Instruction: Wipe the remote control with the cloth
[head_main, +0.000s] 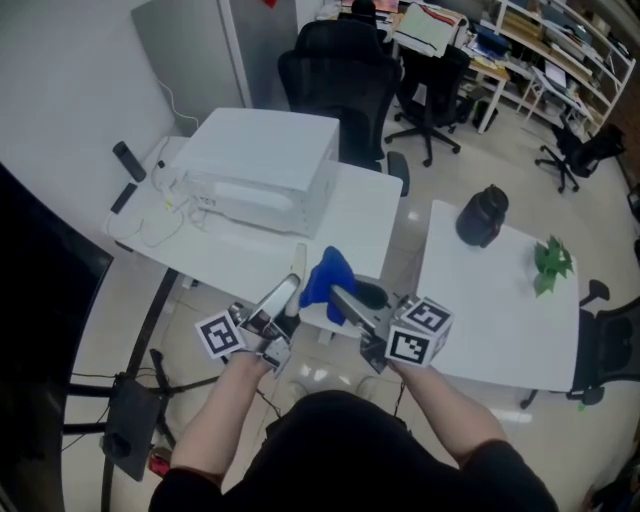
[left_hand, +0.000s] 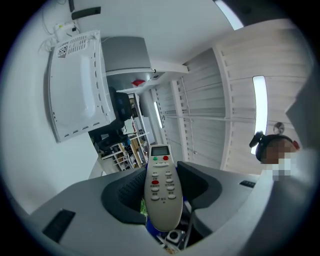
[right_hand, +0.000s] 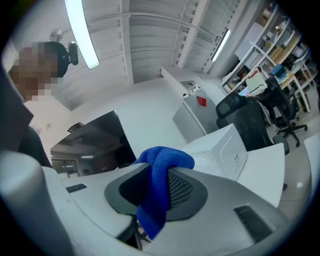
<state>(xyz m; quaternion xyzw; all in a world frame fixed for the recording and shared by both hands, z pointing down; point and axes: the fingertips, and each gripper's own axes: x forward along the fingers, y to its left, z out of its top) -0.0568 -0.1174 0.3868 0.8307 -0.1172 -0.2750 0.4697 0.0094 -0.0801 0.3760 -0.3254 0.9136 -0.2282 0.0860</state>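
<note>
The left hand-held gripper (left_hand: 162, 186) clamps the remote (left_hand: 162, 192), display end sticking past its jaws. The right hand-held gripper (right_hand: 159, 192) pinches the cloth (right_hand: 161, 170), just beside the remote, over the tabletop (head_main: 362, 215) edge.

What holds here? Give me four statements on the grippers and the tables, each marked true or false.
1. The left gripper grips a light grey plastic remote control with red and green buttons. True.
2. The right gripper is empty. False: it is shut on a blue fluffy cloth.
3. A white box-shaped appliance sits on a white table. True.
4. The black rounded container stands beside that appliance. False: it stands on the other white table, near a green plant.
</note>
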